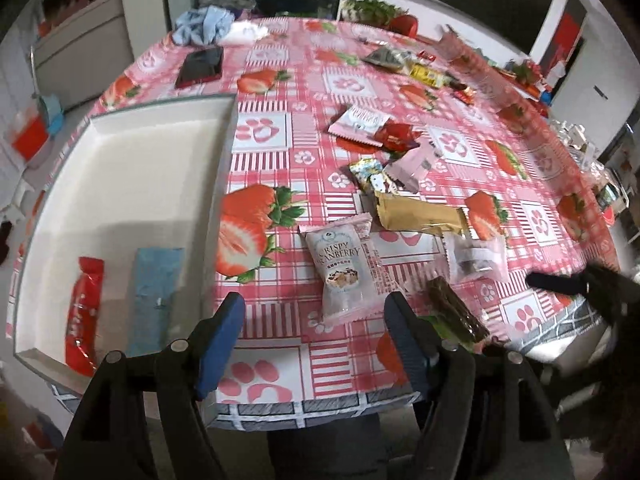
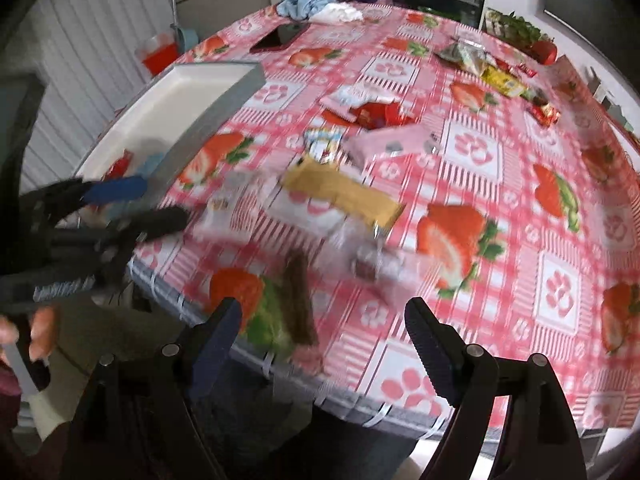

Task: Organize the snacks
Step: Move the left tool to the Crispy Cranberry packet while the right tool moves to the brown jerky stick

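Nearest the left wrist lens, left claw [image 1: 316,340] spread wide and empty over the bench [image 1: 280,344] edge, blue pads either side of the pale Crispy Cranberry packet [image 1: 344,272]. Just right of that packet, a dark brown bar [image 1: 456,308] lying aslant, a clear wrapper with a dark sweet [image 1: 474,258] beyond it, a long tan packet [image 1: 420,214] farther back, then a loose heap of pink, red and patterned wrappers. At left, a white tray [image 1: 160,120] holding only a red packet [image 1: 84,316] and a blue packet [image 1: 158,292] at its near end. Judged an early sorting stage: two snacks stowed, most scattered; next move probably a descent onto the cranberry packet, pads closing across its width, then a carry left into the tray. From the right wrist view, much motion blur; right claw [image 2: 324,328] likewise agape and empty above the near rim, brown bar [image 2: 300,300] just ahead. Shown only there: the other claw from the side, poised beside the tray wall [image 2: 216,108], and bare fingers [image 2: 40,332] on its handle. Tray contents plainly visible only from the left.
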`<action>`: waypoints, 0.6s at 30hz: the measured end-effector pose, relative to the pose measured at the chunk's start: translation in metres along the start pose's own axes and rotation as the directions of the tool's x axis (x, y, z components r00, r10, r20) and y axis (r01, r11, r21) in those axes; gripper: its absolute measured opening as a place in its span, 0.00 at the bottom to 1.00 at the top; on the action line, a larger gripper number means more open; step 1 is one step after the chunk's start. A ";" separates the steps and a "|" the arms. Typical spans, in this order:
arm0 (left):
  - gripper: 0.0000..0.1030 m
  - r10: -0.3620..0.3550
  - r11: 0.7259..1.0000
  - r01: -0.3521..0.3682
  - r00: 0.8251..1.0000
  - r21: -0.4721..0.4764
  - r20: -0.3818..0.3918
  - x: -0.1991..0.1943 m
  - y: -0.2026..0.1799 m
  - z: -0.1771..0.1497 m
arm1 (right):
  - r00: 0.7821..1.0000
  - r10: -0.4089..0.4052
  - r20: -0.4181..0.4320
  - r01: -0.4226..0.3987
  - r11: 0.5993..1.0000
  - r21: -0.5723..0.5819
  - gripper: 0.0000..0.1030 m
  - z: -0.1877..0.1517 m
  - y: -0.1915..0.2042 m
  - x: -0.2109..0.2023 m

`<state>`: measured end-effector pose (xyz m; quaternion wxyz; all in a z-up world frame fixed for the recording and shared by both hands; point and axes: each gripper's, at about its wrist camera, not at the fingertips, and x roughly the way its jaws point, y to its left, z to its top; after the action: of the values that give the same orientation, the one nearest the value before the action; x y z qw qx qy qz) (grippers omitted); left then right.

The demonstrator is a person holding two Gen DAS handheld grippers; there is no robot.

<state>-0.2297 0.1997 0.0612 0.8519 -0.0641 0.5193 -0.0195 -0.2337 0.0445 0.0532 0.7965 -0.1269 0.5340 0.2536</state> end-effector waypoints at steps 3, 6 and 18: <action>0.73 0.008 0.999 -0.009 1.000 -0.035 -0.025 0.007 0.004 0.003 | 0.999 0.026 -0.027 -0.027 1.000 -0.011 0.82 -0.010 0.006 0.008; 0.73 -0.004 0.998 0.001 0.999 -0.061 -0.049 0.012 0.005 0.003 | 0.997 0.049 -0.056 -0.051 0.998 -0.028 0.82 -0.014 0.013 0.018; 0.75 0.010 0.998 -0.015 0.995 -0.053 -0.101 0.031 -0.009 0.014 | 0.998 -0.050 -0.039 0.048 0.997 -0.054 0.76 0.003 0.008 0.047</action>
<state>-0.2029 0.1886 0.0418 0.8228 -0.0826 0.5624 -0.0036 -0.2216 0.0651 0.0118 0.7880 -0.1659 0.5397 0.2455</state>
